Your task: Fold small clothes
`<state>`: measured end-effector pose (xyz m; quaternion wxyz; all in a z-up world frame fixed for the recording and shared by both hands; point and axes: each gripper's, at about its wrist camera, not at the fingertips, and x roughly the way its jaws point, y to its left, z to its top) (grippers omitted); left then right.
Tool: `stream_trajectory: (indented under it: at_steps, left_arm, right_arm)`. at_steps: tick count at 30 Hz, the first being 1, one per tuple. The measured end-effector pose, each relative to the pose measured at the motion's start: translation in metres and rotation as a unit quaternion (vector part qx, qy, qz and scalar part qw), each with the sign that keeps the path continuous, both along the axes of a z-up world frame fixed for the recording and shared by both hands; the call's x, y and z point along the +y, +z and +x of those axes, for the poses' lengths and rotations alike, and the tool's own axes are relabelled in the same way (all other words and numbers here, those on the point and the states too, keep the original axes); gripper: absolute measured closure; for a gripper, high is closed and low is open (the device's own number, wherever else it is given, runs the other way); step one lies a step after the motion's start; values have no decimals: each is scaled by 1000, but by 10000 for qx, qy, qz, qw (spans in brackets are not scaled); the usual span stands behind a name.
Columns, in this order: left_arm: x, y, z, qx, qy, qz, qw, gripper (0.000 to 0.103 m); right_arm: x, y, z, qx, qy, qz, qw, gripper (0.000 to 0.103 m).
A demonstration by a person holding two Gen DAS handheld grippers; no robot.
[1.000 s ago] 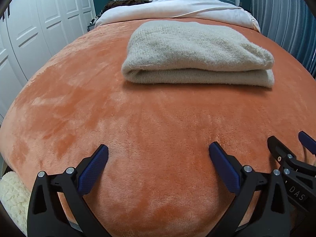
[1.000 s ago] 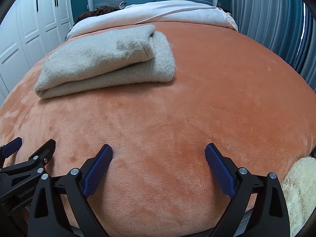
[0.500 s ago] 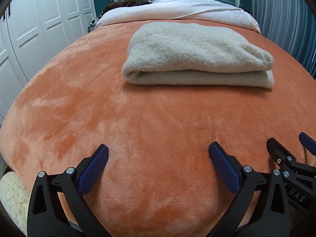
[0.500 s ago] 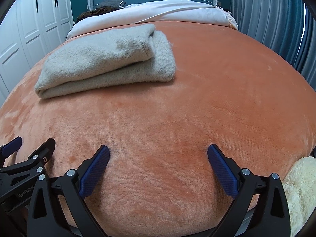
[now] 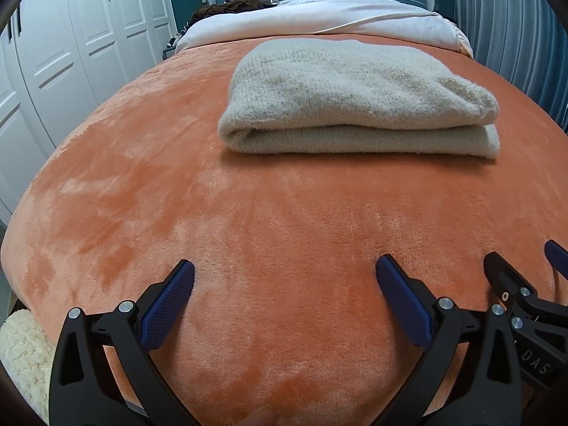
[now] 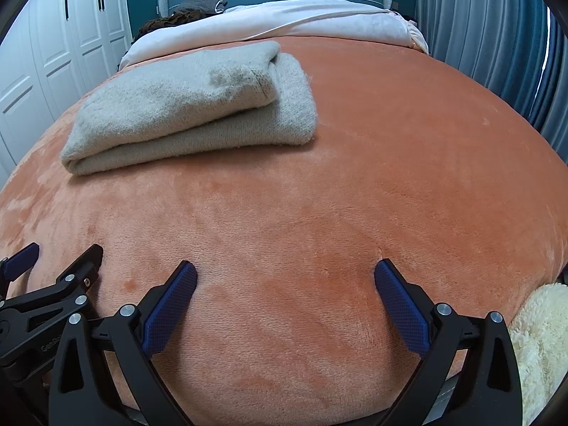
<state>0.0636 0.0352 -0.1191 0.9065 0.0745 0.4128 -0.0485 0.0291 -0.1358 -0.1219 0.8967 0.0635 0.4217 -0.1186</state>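
A beige knitted garment point(image 5: 358, 103) lies folded in a thick rectangle on the orange blanket point(image 5: 248, 220), in the middle of the bed. It also shows in the right wrist view point(image 6: 191, 106), at upper left. My left gripper point(image 5: 284, 273) is open and empty, low over the blanket's near edge, well short of the garment. My right gripper point(image 6: 284, 277) is open and empty, beside the left one and just as far back. Each gripper shows at the edge of the other's view.
A white duvet point(image 5: 319, 17) and dark clothes point(image 5: 227, 5) lie at the blue headboard. White wardrobes point(image 5: 71, 53) stand on the left, blue curtains point(image 6: 497, 53) on the right. Cream fleece point(image 6: 539, 348) hangs below the bed's near edge.
Both grippers have drawn back and down very slightly; the folded garment sits a touch lower in both views. Both stay open, and the garment has not moved.
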Motion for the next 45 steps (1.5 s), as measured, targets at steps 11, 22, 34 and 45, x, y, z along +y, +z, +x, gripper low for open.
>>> stream_trajectory:
  at_steps: [11, 22, 34, 45]
  left_arm:
    - [-8, -1, 0, -46, 169, 71, 9998, 5]
    - [-11, -2, -1, -57, 235, 84, 9997, 5]
    - [-10, -2, 0, -56, 227, 82, 9997, 5]
    - [-10, -3, 0, -57, 225, 82, 9997, 5]
  right_arm:
    - [-3, -1, 0, 3, 12, 7, 10000, 5]
    - [4, -2, -2, 5, -30, -32, 10000, 5]
    - [2, -2, -1, 5, -23, -31, 10000, 5]
    - [1, -2, -1, 5, -20, -32, 10000, 5]
